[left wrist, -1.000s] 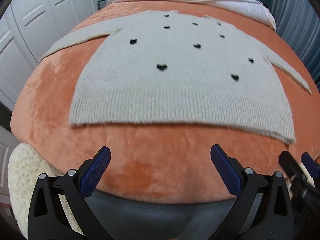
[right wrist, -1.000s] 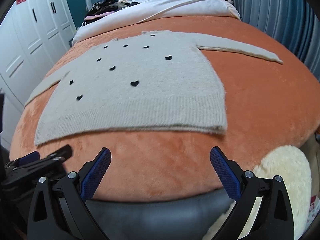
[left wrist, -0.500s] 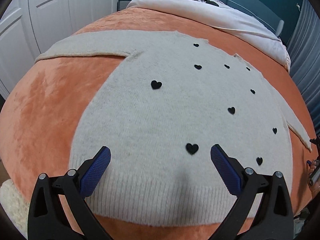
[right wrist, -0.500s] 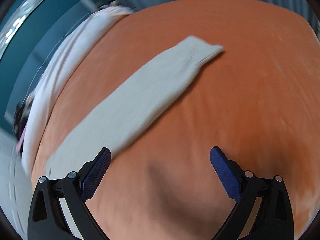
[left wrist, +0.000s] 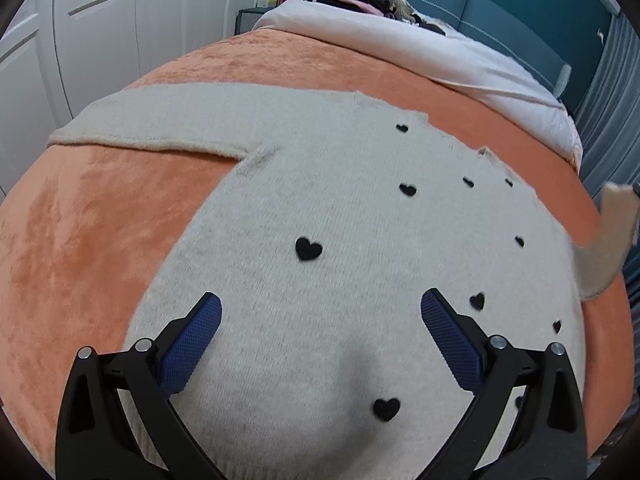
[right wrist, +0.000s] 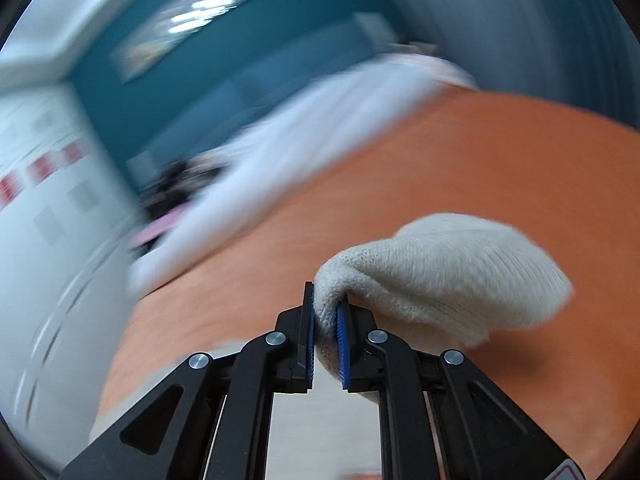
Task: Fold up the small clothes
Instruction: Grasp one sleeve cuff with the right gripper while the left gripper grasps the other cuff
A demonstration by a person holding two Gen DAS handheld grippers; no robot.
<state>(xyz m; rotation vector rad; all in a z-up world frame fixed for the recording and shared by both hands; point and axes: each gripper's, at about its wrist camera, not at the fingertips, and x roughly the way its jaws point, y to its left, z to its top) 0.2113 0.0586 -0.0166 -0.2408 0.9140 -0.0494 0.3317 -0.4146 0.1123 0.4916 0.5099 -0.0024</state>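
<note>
place: home bedroom | cues: bed point(left wrist: 100, 240), white wardrobe doors point(left wrist: 104, 28), teal headboard point(left wrist: 500, 12)

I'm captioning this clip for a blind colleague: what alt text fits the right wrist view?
The right gripper is closing its jaws on the ribbed cuff of a cream sweater sleeve, which bunches up above an orange blanket. The room behind is motion-blurred: teal wall, white bedding, white cupboards.

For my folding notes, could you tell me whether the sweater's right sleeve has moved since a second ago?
Yes: the right sleeve, earlier flat on the orange blanket, is now lifted off it, pinched in the closing right hand-held gripper.
</note>
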